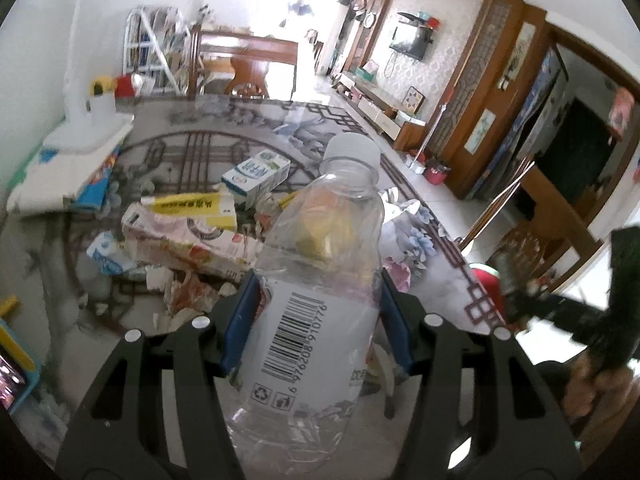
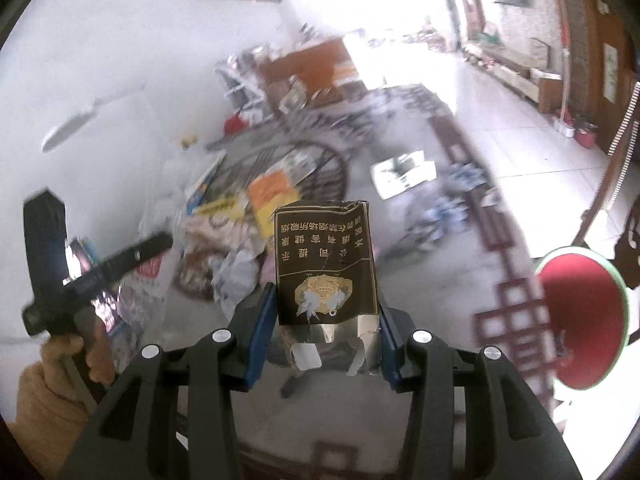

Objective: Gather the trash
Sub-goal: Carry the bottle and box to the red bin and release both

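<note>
My left gripper (image 1: pixel 316 316) is shut on a clear plastic bottle (image 1: pixel 320 264) with a white label and white cap, held above the patterned table (image 1: pixel 192 148). My right gripper (image 2: pixel 326 328) is shut on a torn black cigarette pack (image 2: pixel 326 264) with gold print, also lifted over the table. A heap of trash lies beyond: a pink carton (image 1: pixel 188 240), a yellow box (image 1: pixel 192 208), a blue-and-white milk carton (image 1: pixel 256 174) and crumpled paper (image 1: pixel 188 296). In the right wrist view the same pile (image 2: pixel 236 236) is blurred. The other gripper and the hand holding it (image 2: pixel 68 280) show at left.
A red round bin (image 2: pixel 580 316) with a pale green rim stands beside the table at right. White boxes and a blue packet (image 1: pixel 94 192) lie along the table's left side by the wall. A silvery wrapper (image 2: pixel 404 174) lies farther on the table. A tiled floor runs past the table's right edge.
</note>
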`<state>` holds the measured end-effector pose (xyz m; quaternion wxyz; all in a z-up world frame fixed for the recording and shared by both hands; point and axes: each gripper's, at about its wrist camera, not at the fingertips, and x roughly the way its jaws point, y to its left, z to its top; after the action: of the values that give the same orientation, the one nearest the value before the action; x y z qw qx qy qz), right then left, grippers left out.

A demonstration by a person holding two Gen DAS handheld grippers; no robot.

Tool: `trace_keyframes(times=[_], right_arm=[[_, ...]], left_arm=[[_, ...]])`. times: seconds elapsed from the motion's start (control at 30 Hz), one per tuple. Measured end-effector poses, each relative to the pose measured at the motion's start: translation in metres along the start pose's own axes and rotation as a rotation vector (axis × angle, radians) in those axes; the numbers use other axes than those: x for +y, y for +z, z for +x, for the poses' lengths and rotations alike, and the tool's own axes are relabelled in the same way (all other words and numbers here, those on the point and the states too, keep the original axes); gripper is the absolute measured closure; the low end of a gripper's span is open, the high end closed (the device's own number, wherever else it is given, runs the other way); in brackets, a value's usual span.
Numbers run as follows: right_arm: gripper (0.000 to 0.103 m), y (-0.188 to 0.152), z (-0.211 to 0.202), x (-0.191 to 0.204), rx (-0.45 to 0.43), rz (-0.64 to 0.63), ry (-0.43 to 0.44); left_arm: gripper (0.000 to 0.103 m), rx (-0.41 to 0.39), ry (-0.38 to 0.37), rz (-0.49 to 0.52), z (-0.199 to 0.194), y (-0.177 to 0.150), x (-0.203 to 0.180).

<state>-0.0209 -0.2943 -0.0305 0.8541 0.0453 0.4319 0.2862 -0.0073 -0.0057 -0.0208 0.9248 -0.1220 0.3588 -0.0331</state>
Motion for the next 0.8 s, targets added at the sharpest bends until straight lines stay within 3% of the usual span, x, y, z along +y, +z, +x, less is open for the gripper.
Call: trace_keyframes(times=[0.13,0.3,0.57,0.8], right_arm=[[0.059,0.003,-0.03,-0.026,-0.061,0.043,-0.021],[0.059,0.0,-0.054,-0.054,-0.107,0.083,-0.044],[0.059,-0.02,-0.07,-0.109,-0.128,0.195,-0.08],[0.059,-0.037,-0.089,-0.156,-0.153,0.298,-0.162]], left_arm=[[0.048,-0.032,-0.023,-0.011,-0.002,-0.005,-0.02],[0.048,-0.016,-0.083,-0.049,0.011,-0.015,-0.049],[0.048,0.048,-0.194,0.039,0.044,-0.013,-0.123],[0.048,0.085,-0.302,0.154,0.076,-0.004,-0.194]])
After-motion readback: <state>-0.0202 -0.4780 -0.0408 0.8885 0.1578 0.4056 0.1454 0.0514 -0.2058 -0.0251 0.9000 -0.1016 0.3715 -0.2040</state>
